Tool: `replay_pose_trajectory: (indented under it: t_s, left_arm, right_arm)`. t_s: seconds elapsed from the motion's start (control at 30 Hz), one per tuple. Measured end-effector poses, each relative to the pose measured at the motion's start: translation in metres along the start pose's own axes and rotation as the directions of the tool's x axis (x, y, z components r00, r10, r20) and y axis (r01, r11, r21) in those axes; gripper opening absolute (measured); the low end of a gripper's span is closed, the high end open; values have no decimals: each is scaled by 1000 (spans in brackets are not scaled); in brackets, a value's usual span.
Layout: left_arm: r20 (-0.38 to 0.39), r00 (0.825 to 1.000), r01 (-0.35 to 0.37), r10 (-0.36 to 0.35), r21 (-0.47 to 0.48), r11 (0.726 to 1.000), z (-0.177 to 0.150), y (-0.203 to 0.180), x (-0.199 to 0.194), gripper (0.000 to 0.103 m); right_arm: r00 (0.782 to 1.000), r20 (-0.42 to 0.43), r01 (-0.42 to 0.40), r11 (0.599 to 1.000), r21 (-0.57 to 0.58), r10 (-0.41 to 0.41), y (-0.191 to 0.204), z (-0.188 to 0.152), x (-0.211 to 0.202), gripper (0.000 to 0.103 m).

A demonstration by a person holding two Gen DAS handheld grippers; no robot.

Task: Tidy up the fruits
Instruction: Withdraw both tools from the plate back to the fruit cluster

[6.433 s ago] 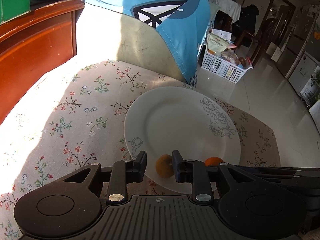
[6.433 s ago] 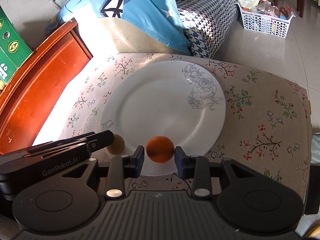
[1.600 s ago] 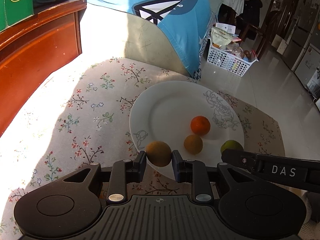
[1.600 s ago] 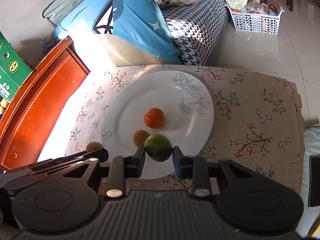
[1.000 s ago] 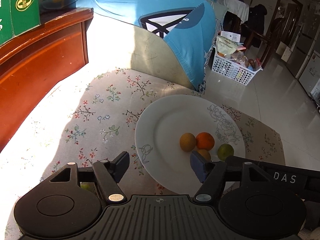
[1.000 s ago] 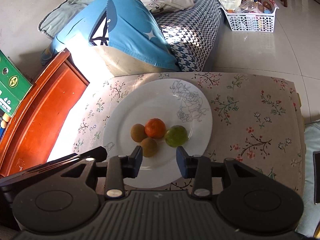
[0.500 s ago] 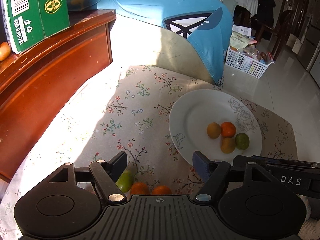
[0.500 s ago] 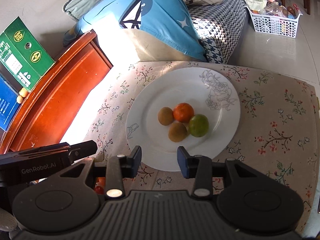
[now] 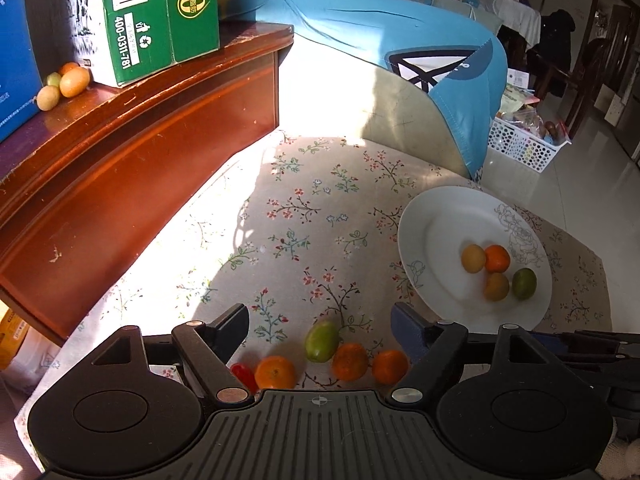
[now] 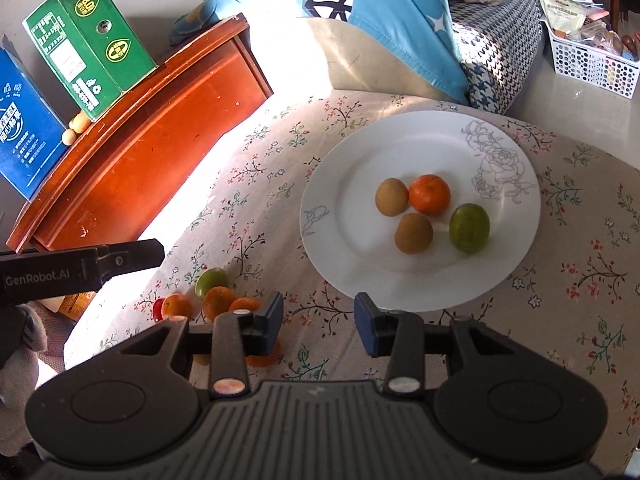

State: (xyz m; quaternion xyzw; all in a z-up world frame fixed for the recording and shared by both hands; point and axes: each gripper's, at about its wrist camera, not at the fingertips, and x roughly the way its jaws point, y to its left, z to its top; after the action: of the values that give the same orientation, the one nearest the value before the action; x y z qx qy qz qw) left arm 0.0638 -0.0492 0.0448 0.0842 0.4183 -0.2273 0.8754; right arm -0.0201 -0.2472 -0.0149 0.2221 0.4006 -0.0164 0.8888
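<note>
A white plate (image 10: 360, 168) on the flowered cloth holds two brown fruits (image 10: 391, 196), an orange (image 10: 430, 195) and a green fruit (image 10: 469, 228). My right gripper (image 10: 319, 314) is open just short of the plate's near rim, with only cloth between its fingers. My left gripper (image 9: 320, 320) hangs over loose fruit, its jaws opening wide and touching none of it. Below it lie a green fruit (image 9: 322, 341), three oranges (image 9: 351, 361) and a small red fruit (image 9: 242, 374). The plate (image 9: 444, 236) lies to its right. The same pile (image 10: 218, 300) lies left of my right gripper.
A red-brown wooden cabinet (image 9: 140, 152) runs along the left with a green carton (image 9: 156, 12), a blue carton (image 10: 24, 136) and a few small fruits (image 9: 72, 82) on top. Behind the table are a blue cushion (image 9: 380, 32) and a white basket (image 10: 592, 60) on the floor.
Both grippers set their fruits on the plate and drew back from it toward the left. The left jaws spread wider. The loose fruit pile came into view under the left gripper.
</note>
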Motion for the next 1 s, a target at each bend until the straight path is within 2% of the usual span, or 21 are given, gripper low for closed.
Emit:
replay_pose_trajectory:
  t_s: [0.1,0.23,0.33,0.57,0.83,1.0]
  left_arm:
    - [-13,1000,-16,16,-6,1000,-5,7,2,79]
    - [-38,999,22,-21,25,999,-19,7,2,79]
    - [-48,999,19,-15,65,998,-28,6,3,79]
    - [-74,997,40,-34,87,995,-43,11,5,79]
    - [-98,992,98,-80,199,975,-65,0,12,78]
    - [-96,989,131,-111,230,964,-73,-6,16,76]
  right_arm:
    - [1000,-20,-12,1000,-25,12,5,-4,4,41]
    - [998,-52,-36,998,-55,34,12,-10,11,41]
    - [997,-67,-47,997,-68,42,16,-12,15,41]
    - [994,-99,-52,995,-90,43,25,-17,26,41]
    - [992,-121,-42,993,-107,29,33,-20,37,41]
    - [992,-126,-33,992,-118,19,37,-20,43,41]
